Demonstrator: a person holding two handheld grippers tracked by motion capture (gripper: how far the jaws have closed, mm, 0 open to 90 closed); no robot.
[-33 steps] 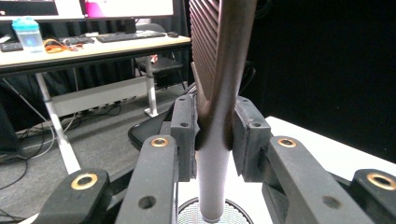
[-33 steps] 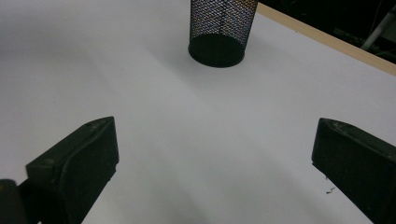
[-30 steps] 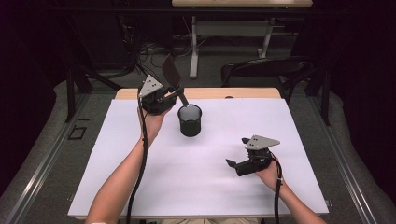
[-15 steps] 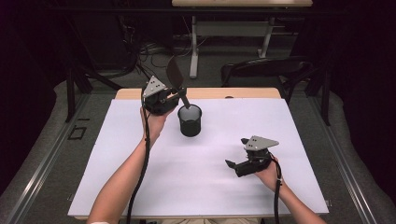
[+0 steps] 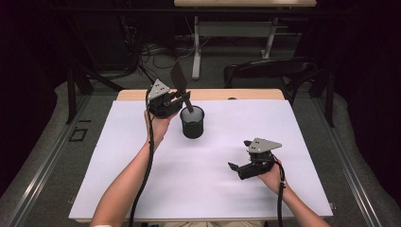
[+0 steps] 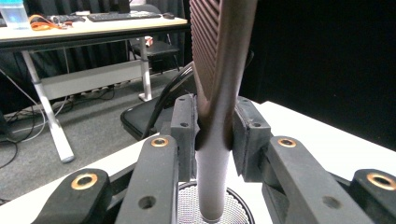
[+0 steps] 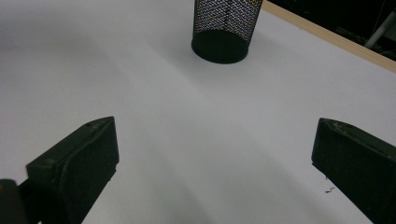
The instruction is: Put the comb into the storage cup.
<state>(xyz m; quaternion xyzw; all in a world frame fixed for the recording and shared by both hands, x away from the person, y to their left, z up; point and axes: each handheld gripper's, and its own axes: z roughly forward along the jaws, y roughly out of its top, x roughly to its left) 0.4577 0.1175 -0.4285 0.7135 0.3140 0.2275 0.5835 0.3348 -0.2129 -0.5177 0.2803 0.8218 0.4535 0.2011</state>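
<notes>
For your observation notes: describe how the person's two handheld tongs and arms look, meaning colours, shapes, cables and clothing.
Both tongs, the left tongs and the right tongs, are black, each topped by a grey three-cornered plate. A black cable trails from each along the forearm. The left tongs' linkage arms carry brass-coloured rivets, and their pads are blocky and dark. The forearms are bare, with no sleeves in view.

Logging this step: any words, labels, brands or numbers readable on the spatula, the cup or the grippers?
None can be read.
Spatula: ridged blade, no print.
Mesh cup: no label.
Left gripper and right gripper: no markings.
Bottle on the far desk: its label is too blurred to read.
</notes>
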